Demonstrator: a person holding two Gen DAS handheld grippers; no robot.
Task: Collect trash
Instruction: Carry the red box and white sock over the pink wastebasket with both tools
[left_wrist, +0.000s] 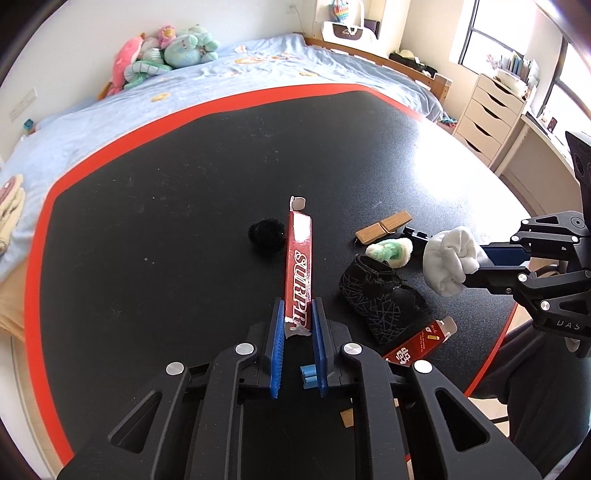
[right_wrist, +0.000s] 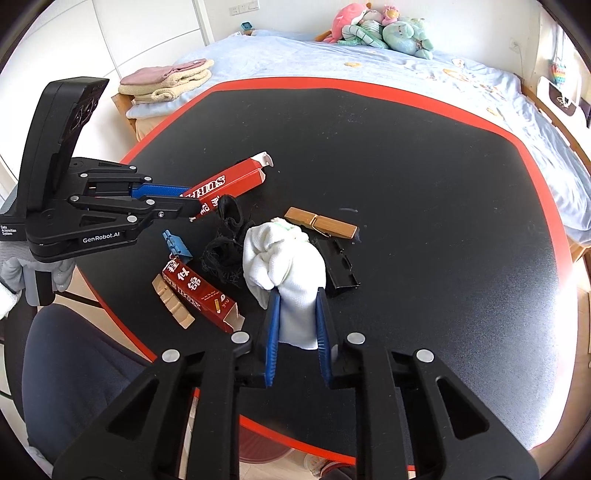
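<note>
Lengthwise, red carton (left_wrist: 300, 266) pointing forward.

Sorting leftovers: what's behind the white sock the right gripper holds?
Behind the white sock: a green-and-white sock, wooden clothespin and black clip. Anything directly underneath stays covered.

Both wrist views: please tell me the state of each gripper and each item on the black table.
left gripper: shut on red carton.
red carton: held, end flap open.
right gripper: shut on white sock.
white sock: bunched, held.
second red box: lying flat, end open.
wooden clothespin: lying flat.
black mesh fabric: crumpled on table.
</note>
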